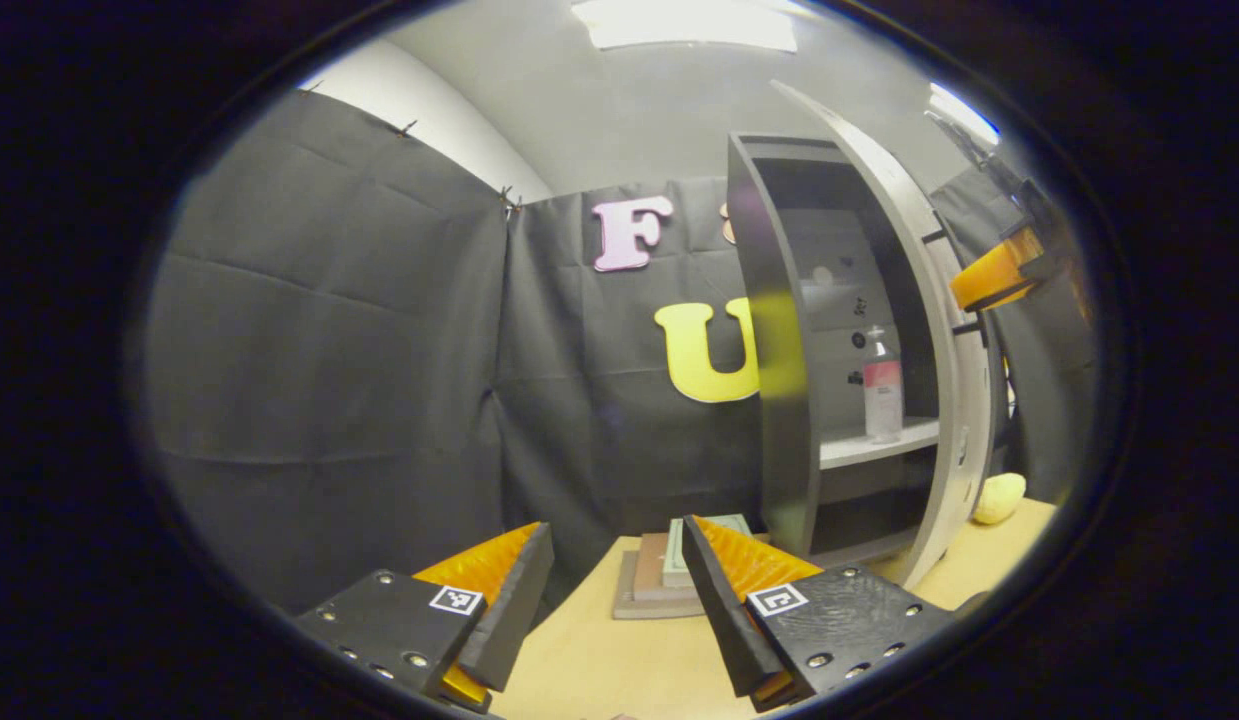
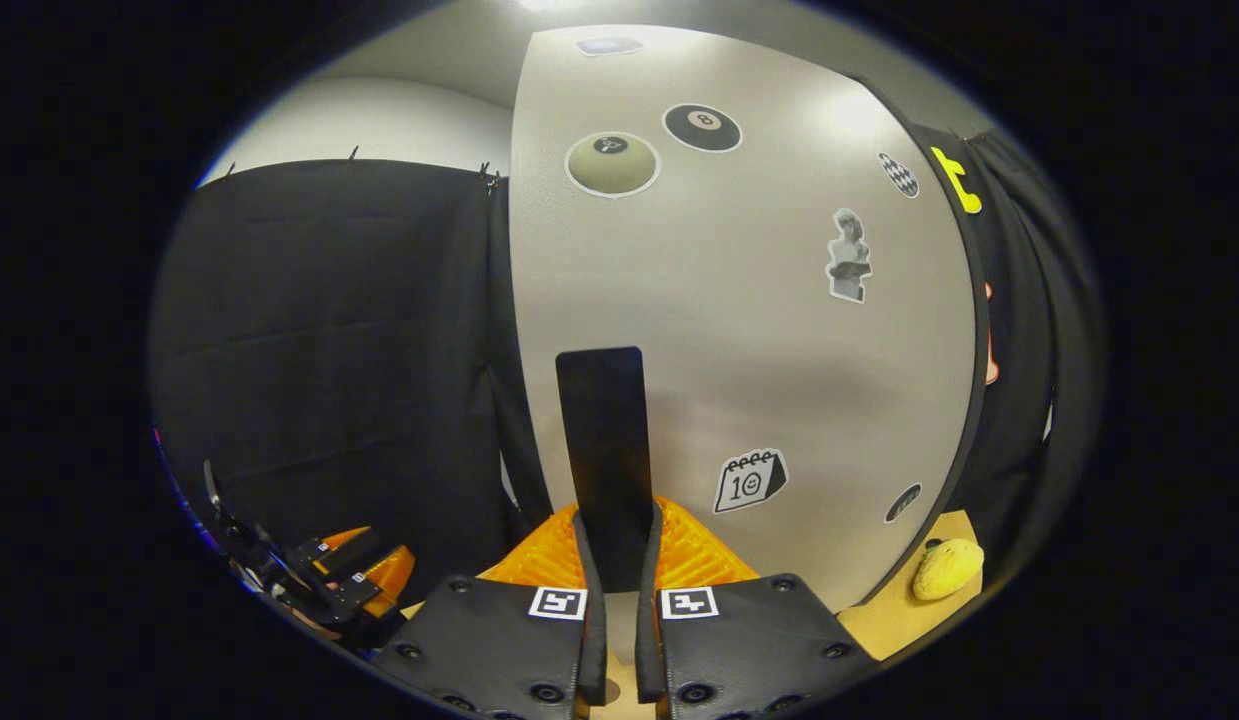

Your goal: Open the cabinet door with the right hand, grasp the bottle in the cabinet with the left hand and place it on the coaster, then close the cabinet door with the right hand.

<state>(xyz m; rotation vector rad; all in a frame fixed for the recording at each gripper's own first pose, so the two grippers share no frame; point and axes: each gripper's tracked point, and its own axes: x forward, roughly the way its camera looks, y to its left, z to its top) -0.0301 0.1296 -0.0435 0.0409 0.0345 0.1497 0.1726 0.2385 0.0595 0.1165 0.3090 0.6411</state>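
While the right hand-held gripper clamps the door's dark handle to hold the cabinet door swung wide, the left hand-held gripper waits agape above the tabletop, facing the bottle standing upright on its shelf.

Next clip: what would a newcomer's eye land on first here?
The open cabinet door, dotted with stickers, looms across the right gripper view, its dark handle clamped by the right tool. In the left gripper view, a bottle stands on the cabinet shelf, beyond the open left tool.
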